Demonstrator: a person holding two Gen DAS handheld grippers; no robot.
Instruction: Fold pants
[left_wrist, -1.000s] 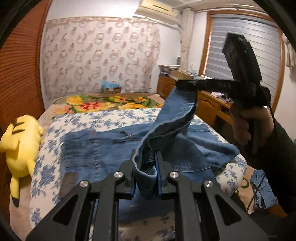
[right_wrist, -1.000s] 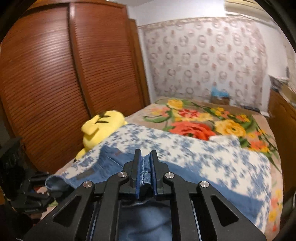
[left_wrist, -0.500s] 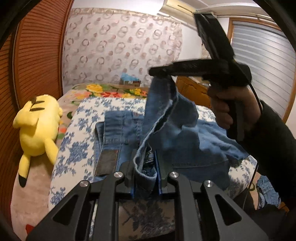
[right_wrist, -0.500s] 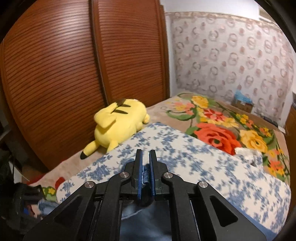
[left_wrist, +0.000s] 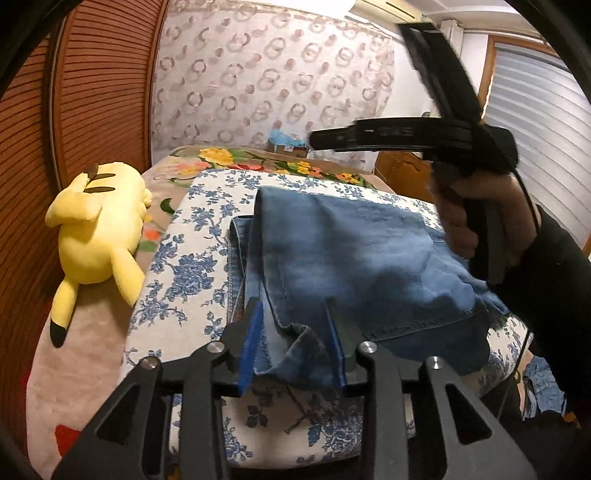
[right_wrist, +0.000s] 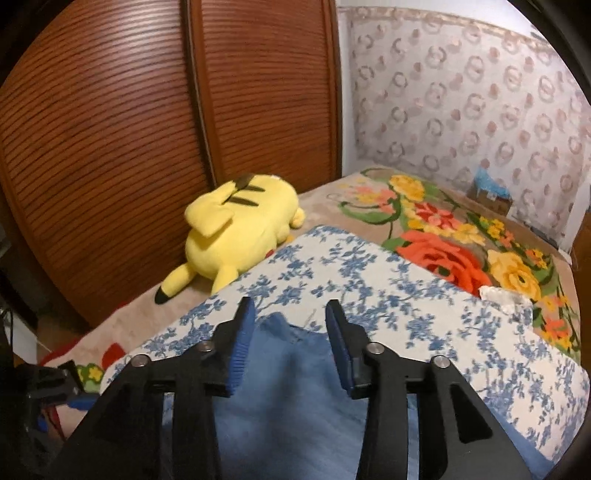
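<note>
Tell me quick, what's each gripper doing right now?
Left gripper: fingers opening, jeans hem lying loose between them.
Right gripper: fingers opening, denim below, not gripped.

The folded jeans (left_wrist: 343, 254) cover the middle of the blue-flowered cloth (left_wrist: 184, 273), leaving a bare strip of cloth along their left edge and another at the near end, below the left gripper (left_wrist: 293, 332), whose fingers are opening with a denim corner lying loose between them. Left of that strip, a yellow plush toy (left_wrist: 98, 229) lies on the bed, close to the slatted wooden doors (right_wrist: 147, 122). The right gripper (left_wrist: 321, 138), held in a hand (left_wrist: 469, 218), hangs over the far right of the jeans, opening with nothing pinched. Beyond the cloth, the rose-patterned blanket (right_wrist: 443, 243) lies open up to a small box (right_wrist: 489, 192) by the wall.
</note>
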